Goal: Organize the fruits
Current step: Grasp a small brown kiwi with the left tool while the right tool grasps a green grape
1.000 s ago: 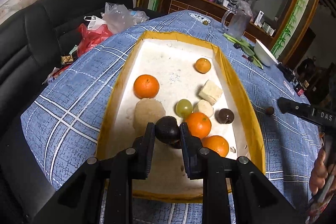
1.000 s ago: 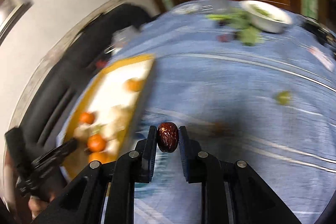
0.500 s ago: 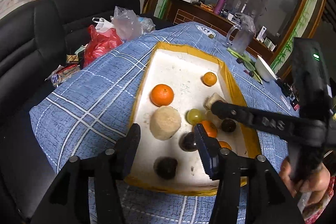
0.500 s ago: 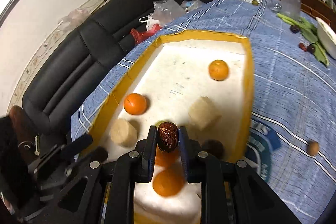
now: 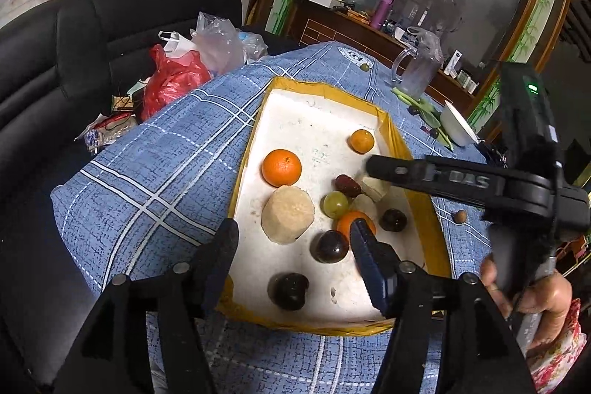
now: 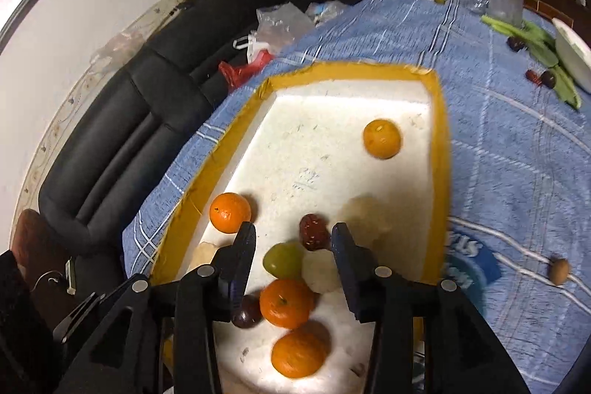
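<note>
The big white tray (image 5: 317,120) with the yellow rim sits on the blue checked tablecloth (image 5: 166,172), under and ahead of both grippers. A second ago each gripper pinched one dark fruit; now both fruits lie loose in the tray. The left gripper (image 5: 291,239) has let go of its round dark plum (image 5: 290,290), which rests on the tray floor low between its fingers, touching neither one. Its jaws are spread wide and opening more. A second dark plum (image 5: 331,246) sits just inside its right finger. Ahead of that gripper sit a pale round chunk (image 5: 288,218), a big orange (image 5: 282,167) and a green grape (image 5: 335,204). The right gripper (image 6: 293,237) swung in from over the cloth and is now above the tray. Its jaws are opening too, and the wrinkly red date (image 6: 313,231) it carried lies just ahead of its tips, with a gap on each side. So two more fruits are home in the tray. I think the job is not done: a small brown fruit (image 6: 558,270) lies on the cloth, far off to the right gripper's right, and dark fruits (image 6: 547,78) lie further ahead beside the green leaves (image 6: 543,47).
</note>
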A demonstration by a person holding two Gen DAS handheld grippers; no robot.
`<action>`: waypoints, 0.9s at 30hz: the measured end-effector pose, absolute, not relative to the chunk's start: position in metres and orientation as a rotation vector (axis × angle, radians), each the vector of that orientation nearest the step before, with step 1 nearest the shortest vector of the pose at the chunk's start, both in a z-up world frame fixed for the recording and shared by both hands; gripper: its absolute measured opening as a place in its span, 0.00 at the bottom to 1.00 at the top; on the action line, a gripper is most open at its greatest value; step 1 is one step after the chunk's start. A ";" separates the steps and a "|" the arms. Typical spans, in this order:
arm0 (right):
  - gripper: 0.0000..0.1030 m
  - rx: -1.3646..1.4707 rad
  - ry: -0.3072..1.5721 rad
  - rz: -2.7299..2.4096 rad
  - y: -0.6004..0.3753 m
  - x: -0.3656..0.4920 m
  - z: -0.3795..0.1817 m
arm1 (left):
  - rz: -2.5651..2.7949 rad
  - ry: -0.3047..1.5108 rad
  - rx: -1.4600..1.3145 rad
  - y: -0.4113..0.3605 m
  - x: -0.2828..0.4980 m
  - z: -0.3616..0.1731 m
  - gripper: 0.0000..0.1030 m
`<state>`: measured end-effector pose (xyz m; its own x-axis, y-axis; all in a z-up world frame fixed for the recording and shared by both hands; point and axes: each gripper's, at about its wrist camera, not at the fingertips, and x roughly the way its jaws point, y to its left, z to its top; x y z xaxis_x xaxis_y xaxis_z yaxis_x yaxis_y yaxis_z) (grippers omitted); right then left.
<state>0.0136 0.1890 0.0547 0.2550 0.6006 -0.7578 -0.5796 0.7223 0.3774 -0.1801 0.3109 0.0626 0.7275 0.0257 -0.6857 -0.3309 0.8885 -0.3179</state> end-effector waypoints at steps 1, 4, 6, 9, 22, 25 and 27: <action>0.46 0.019 1.028 0.797 0.183 0.012 0.059 | 0.204 0.732 -0.443 0.310 -0.181 0.064 0.61; 0.48 0.001 0.980 0.759 0.155 0.011 0.070 | 0.206 0.724 -0.438 0.307 -0.181 0.069 0.64; 0.52 0.010 0.956 0.718 0.125 0.014 0.075 | 0.200 0.721 -0.430 0.302 -0.180 0.072 0.65; 0.55 0.043 0.939 0.637 0.071 0.022 0.075 | 0.182 0.727 -0.409 0.290 -0.174 0.075 0.65; 0.54 0.262 0.944 0.248 -0.156 0.048 0.044 | -0.027 0.791 -0.258 0.180 -0.117 0.091 0.65; 0.54 0.283 0.957 0.258 -0.157 0.054 0.036 | -0.079 0.816 -0.224 0.151 -0.103 0.089 0.65; 0.54 0.290 0.964 0.281 -0.149 0.061 0.031 | -0.108 0.825 -0.187 0.130 -0.092 0.086 0.65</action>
<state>0.0608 -0.1490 0.0309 0.5398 0.3600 -0.7609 -0.1052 0.9257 0.3634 -0.0921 0.1303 0.0856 0.6744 -0.1681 -0.7190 0.0230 0.9780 -0.2072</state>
